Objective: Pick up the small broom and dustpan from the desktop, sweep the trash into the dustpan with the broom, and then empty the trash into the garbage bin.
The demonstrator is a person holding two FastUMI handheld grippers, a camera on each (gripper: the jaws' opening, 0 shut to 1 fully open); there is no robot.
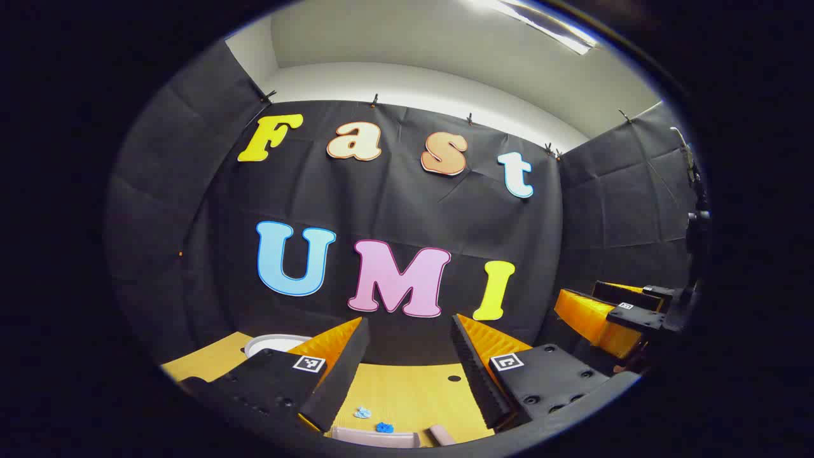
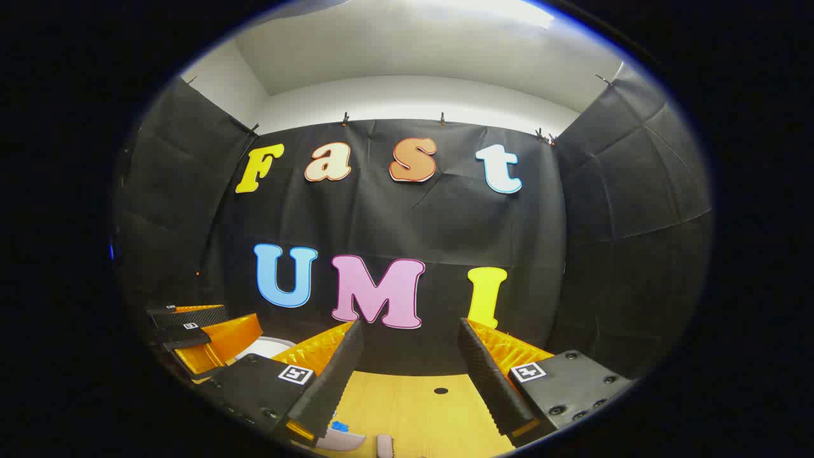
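My left gripper (image 1: pixel 410 324) hangs open above the wooden table (image 1: pixel 413 388), with nothing between its fingers. Below it lie two blue scraps of trash (image 1: pixel 362 412), and at the view's bottom edge two pale pink pieces (image 1: pixel 375 437); I cannot tell which is the broom and which the dustpan. A white bin rim (image 1: pixel 276 343) peeks out behind the left finger. My right gripper (image 2: pixel 410 327) is open too, over the same table (image 2: pixel 420 407). Blue trash (image 2: pixel 340 426) and a pale pink piece (image 2: pixel 340 440) lie just under its left finger. The white bin (image 2: pixel 267 346) stands at the left.
The other gripper (image 1: pixel 610 312) shows at the right of the left gripper view; in the right gripper view its neighbour (image 2: pixel 197 334) is at the left. A small dark hole (image 1: pixel 454 378) marks the tabletop. Black cloth walls close the booth behind and on both sides.
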